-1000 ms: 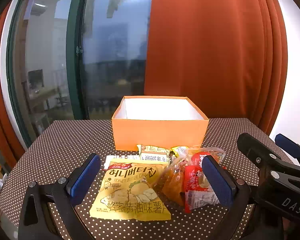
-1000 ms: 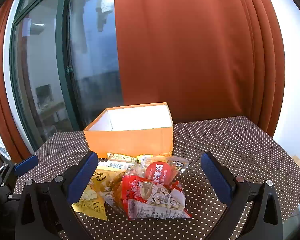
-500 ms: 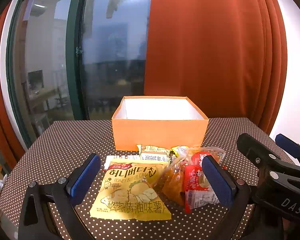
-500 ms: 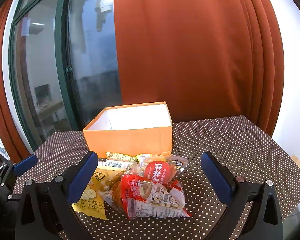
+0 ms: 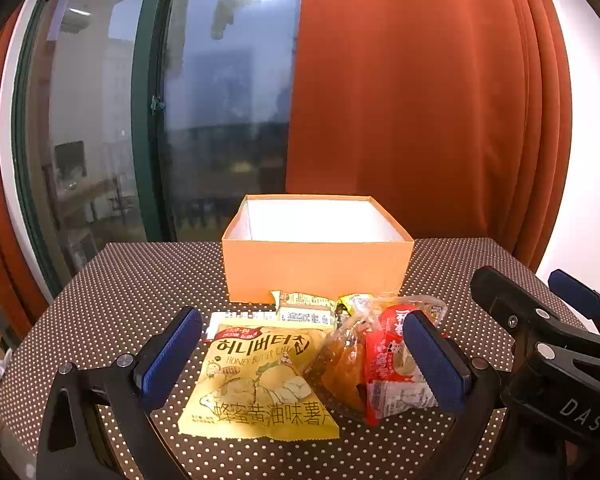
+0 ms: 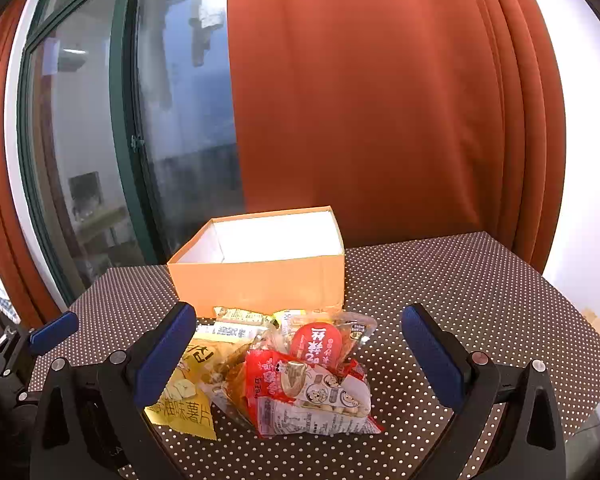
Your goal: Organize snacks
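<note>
The orange box [image 5: 317, 270] stands open on the dotted surface [image 5: 120, 288], with its white inside showing and nothing visible in it. Just in front of the box lies a heap of snacks. The yellow chip bag [image 5: 260, 380] is flat on the surface at the left part of the heap, in front of the box. Right of this bag, touching it, are a clear bag with orange pieces [image 5: 342, 368] and a red-and-white packet [image 6: 308, 394]; a packet with a round red label [image 6: 318, 344] leans behind them. Small bar wrappers [image 5: 304, 306] rest closest to the box wall.

The left gripper [image 5: 302, 360] hangs in front of the box over the chip bag, jaws wide open and holding nothing. The right gripper [image 6: 298, 354] is beside it — also with open jaws, empty, above the red packets. Behind the box are a red curtain [image 6: 360, 100] and a window [image 5: 212, 112].
</note>
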`<state>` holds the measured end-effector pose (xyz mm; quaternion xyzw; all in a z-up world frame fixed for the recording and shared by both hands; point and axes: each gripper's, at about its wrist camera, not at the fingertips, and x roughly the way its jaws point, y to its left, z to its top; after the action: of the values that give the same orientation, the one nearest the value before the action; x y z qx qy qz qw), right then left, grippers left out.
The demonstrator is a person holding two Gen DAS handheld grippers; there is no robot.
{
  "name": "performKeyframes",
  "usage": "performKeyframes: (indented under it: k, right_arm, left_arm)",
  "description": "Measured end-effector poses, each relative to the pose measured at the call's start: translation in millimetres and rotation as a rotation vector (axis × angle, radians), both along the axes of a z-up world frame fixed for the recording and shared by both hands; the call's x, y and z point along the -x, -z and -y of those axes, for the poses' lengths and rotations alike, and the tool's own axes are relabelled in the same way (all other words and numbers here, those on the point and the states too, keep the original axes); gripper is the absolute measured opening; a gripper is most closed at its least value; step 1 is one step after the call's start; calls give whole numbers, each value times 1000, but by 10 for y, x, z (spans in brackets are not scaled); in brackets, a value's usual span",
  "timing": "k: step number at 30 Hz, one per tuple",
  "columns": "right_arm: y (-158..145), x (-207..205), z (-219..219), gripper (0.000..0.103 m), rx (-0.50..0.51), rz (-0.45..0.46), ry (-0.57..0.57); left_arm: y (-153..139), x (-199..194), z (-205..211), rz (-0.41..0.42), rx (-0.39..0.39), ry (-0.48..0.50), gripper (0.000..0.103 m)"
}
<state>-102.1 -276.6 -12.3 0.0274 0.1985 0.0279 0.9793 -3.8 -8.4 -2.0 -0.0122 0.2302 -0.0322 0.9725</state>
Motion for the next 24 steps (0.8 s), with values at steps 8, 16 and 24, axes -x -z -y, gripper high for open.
performKeyframes:
  k: [8, 16, 24]
  right_arm:
    - [-1, 8, 1, 103, -2, -3, 6]
    - [-19, 34, -23, 103, 8, -3, 9]
    - [-13, 62, -59, 103, 6, 1, 19]
  left_arm:
    - [-1, 36, 18, 3, 1, 13, 97]
    - [-14, 46, 9, 9, 2, 15, 97]
    - [-24, 92, 12, 20, -5, 13, 95]
